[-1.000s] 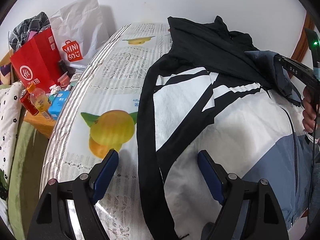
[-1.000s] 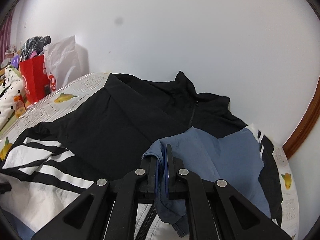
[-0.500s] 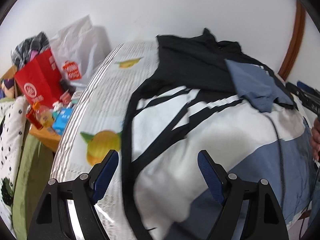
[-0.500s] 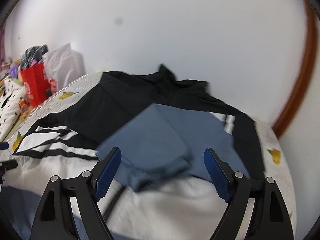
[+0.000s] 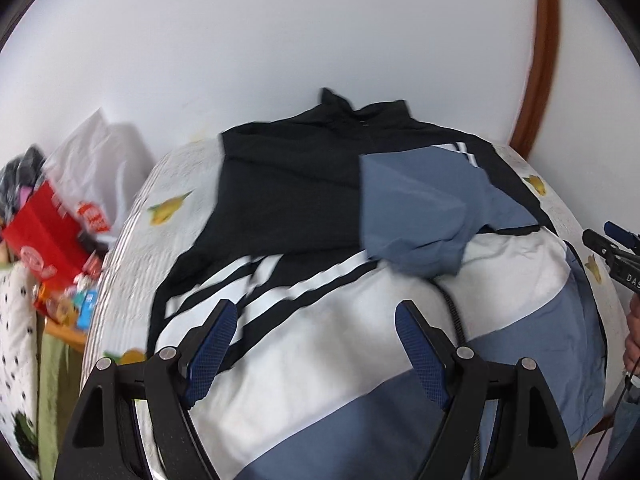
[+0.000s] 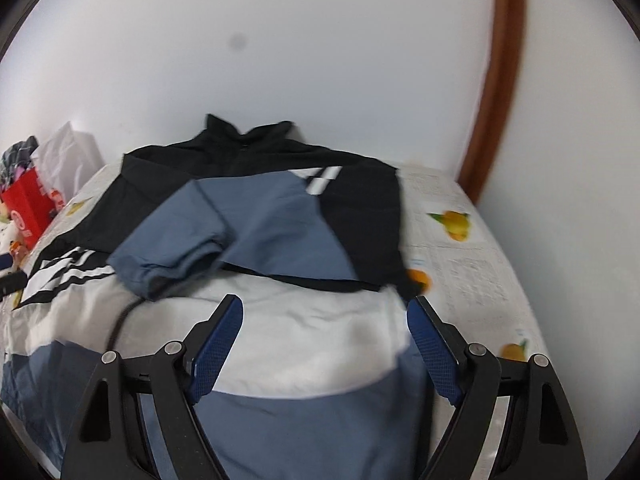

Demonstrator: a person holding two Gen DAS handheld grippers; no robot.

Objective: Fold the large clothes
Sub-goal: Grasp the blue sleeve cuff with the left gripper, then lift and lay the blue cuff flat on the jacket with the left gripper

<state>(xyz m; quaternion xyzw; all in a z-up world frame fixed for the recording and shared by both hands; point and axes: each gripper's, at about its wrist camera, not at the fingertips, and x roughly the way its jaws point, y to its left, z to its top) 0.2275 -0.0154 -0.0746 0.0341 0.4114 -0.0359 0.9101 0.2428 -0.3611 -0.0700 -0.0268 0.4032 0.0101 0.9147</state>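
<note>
Left wrist view, left tool (image 5: pixel 314 350) spread wide above jacket (image 5: pixel 320 344), blue sleeve (image 5: pixel 416 220) folded inward, right tool (image 6: pixel 326 344) also wide, empty

Black, white and blue jacket (image 6: pixel 304 344) lying flat, collar towards wall, blue sleeve (image 6: pixel 240 232) apparently folded across chest

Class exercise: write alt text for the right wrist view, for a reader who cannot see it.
A black, white and blue jacket lies spread on a fruit-print table cover, one blue sleeve folded across its chest. The open right gripper hovers over its lower half, holding nothing.
</note>
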